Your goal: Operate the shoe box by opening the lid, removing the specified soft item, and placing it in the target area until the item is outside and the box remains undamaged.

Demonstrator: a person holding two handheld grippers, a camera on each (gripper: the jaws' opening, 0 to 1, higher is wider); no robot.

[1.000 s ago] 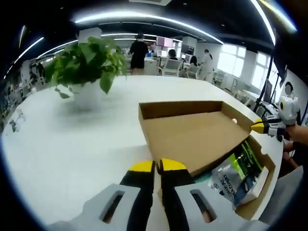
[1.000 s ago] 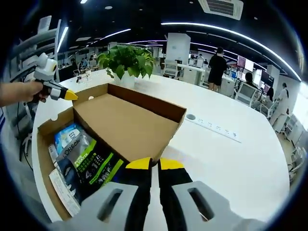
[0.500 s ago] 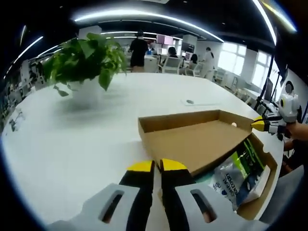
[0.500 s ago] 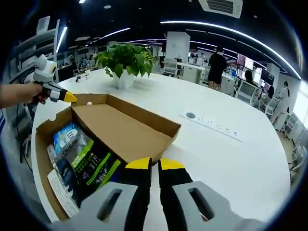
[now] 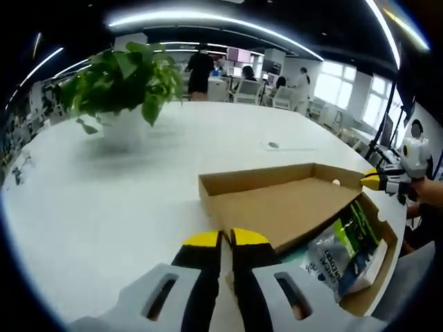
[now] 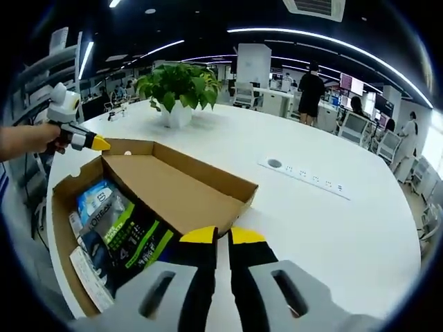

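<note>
Packets (image 6: 118,232) in box (image 6: 66,187), plant (image 6: 178,86) behind on table (image 6: 332,235)

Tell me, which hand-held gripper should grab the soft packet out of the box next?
Probably the right hand-held gripper: the packets in the shoe box lie right beside its jaws. The left hand-held gripper sits slightly farther away. Both pinch the lid now.

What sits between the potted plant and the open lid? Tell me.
Nothing: bare white table runs from the potted plant to the open lid, in the left gripper view; the right gripper view agrees.
</note>
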